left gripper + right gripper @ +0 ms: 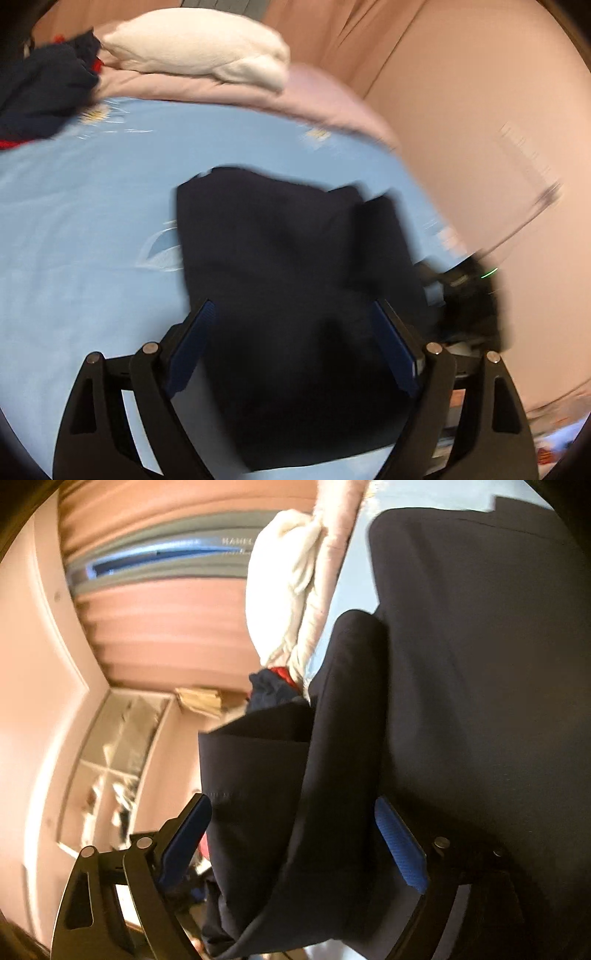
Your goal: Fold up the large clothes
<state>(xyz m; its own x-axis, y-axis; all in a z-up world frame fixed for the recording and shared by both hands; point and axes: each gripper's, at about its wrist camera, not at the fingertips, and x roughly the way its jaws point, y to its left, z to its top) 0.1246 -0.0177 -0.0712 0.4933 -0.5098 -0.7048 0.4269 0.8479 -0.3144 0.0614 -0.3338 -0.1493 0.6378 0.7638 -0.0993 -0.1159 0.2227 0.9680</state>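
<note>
A large dark navy garment (280, 258) lies on the light blue bed sheet (85, 221). My left gripper (295, 306) is open, its blue-padded fingers (195, 339) spread above the near part of the cloth. The right gripper shows as a dark blur (469, 295) at the garment's right edge. In the right wrist view the camera is rolled sideways; the same garment (461, 664) fills the right side and a folded flap (258, 775) hangs between the open fingers (399, 845) of my right gripper (291, 805). Whether the flap touches the pads is unclear.
A white pillow (199, 48) lies on a pink blanket (258, 92) at the bed's far end. A navy and red clothes heap (40, 92) sits far left. Pink curtains (461, 92) hang right of the bed. A shelf unit (114, 768) stands by the wall.
</note>
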